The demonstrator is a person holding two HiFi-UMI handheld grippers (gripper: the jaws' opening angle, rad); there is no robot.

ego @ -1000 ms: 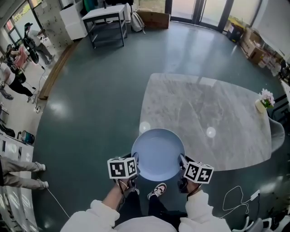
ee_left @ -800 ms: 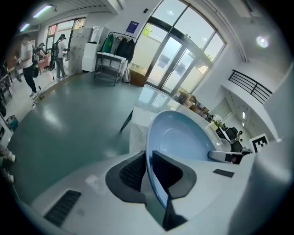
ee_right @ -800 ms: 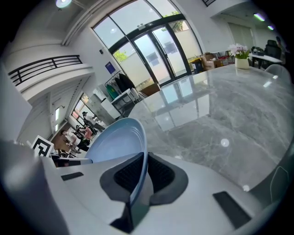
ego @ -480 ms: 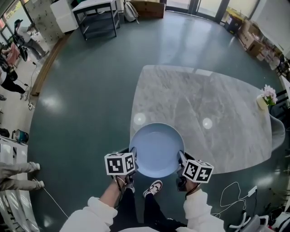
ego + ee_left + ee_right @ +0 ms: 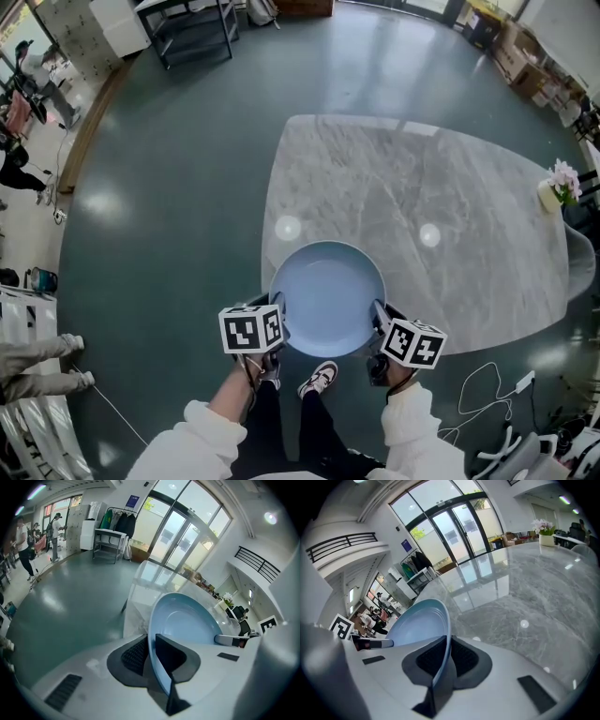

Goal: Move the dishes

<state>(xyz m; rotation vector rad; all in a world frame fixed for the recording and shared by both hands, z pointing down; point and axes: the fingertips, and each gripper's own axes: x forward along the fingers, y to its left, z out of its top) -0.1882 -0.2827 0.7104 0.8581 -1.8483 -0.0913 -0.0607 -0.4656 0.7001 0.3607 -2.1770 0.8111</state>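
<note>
Item: blue dish point(image 5: 326, 298) at near edge of desk point(image 5: 412, 178) | left tongs point(image 5: 280, 330), right tongs point(image 5: 379, 325): each clamped on opposite rim | reason: 2 grips keep it level

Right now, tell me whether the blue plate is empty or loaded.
Empty. The blue plate shows a bare inside in the head view, and neither gripper view shows anything in it.

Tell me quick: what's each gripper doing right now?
Left gripper: closed on the left rim of the blue plate.
Right gripper: closed on the same plate's right rim.
</note>
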